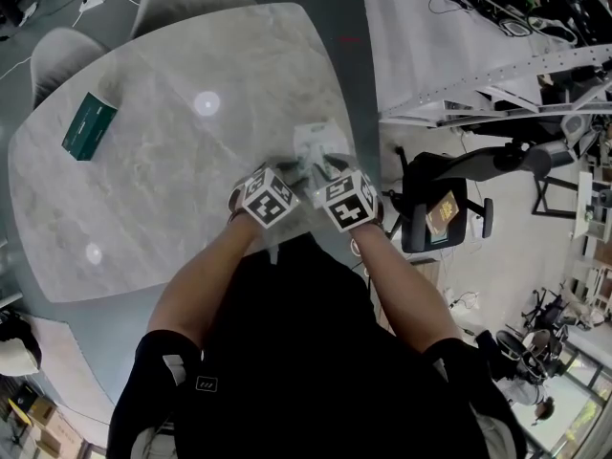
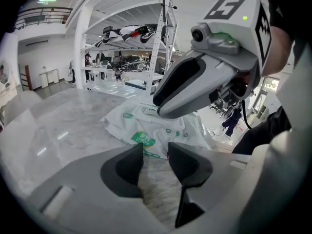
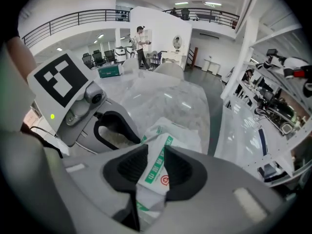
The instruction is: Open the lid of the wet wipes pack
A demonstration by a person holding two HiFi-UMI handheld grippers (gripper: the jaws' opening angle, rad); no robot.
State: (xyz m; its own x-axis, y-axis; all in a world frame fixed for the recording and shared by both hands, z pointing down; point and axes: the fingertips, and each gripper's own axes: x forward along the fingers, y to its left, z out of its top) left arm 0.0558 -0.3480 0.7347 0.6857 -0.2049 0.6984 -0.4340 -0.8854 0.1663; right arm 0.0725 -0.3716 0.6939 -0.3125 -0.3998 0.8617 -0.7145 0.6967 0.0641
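On table [image 1: 172, 189], wipes pack [image 1: 316, 146], apparently lengthwise away

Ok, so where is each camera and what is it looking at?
Head view: on the person's head, looking steeply down at the marble table, wet wipes pack and both forearms.
Left gripper view: on the left gripper, looking along its open jaws at the pack; right gripper shows ahead.
Right gripper view: on the right gripper, whose jaws pinch the pack's edge; left gripper shows beside.
All three share the pack.
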